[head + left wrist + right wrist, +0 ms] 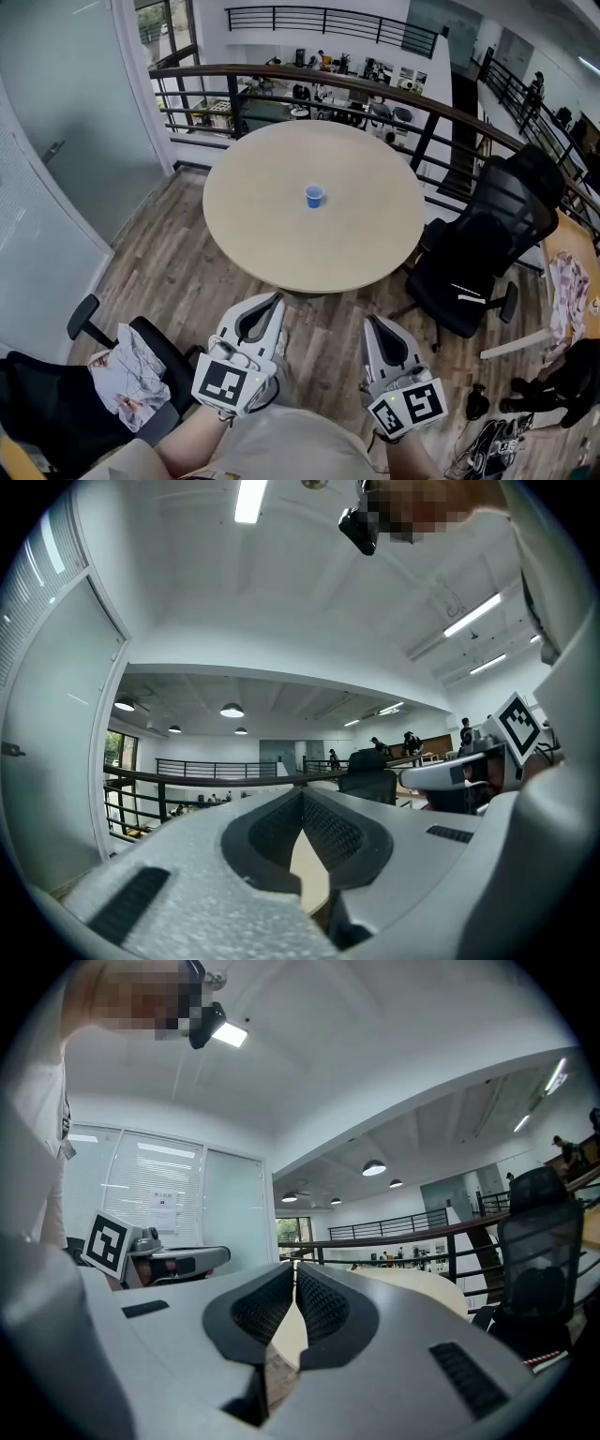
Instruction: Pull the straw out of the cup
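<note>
A blue cup (314,195) stands near the middle of the round surface (253,216). The left hand-held gripper (273,302) and the right hand-held gripper (372,322) are side by side short of its near edge, well apart from the cup. Each has its jaws closed together on nothing.
</note>
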`<state>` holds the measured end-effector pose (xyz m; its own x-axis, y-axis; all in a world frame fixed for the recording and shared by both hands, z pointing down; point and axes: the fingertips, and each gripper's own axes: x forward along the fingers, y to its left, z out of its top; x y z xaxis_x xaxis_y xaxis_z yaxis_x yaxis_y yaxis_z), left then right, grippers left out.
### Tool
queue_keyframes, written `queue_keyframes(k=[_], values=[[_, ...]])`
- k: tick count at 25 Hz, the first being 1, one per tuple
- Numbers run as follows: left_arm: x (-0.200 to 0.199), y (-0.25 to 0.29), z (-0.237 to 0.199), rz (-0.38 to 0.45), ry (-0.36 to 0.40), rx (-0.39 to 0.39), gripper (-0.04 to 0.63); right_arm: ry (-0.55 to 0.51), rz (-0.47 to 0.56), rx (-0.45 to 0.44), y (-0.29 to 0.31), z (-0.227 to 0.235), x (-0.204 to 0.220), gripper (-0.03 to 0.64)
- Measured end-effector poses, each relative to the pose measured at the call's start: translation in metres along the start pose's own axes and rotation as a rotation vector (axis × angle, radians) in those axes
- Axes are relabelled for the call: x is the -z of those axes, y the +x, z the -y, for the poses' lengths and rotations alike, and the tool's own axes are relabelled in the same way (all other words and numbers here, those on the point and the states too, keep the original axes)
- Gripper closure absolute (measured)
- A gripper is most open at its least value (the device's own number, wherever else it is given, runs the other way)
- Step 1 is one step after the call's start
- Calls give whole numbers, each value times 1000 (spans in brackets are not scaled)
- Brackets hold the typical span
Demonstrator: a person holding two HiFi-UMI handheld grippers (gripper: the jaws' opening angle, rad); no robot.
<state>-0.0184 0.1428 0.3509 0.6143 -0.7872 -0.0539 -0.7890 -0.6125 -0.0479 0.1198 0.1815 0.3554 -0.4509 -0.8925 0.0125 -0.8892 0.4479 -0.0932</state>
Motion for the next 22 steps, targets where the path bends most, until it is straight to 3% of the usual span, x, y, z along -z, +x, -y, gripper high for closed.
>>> queue_keyframes(k=[6,11,17,22], values=[[4,46,-47,-19,-6,11,584,11,-18,3,63,18,-1,594],[2,82,-95,-1,-81,29,584,11,-47,10,120,31,-3,594],[5,125,-150,-14,-53,42,584,1,-72,24,193,43,-8,594],[10,159,-192,-48,-83,62,584,-6,-93,45,250,55,-11,594]])
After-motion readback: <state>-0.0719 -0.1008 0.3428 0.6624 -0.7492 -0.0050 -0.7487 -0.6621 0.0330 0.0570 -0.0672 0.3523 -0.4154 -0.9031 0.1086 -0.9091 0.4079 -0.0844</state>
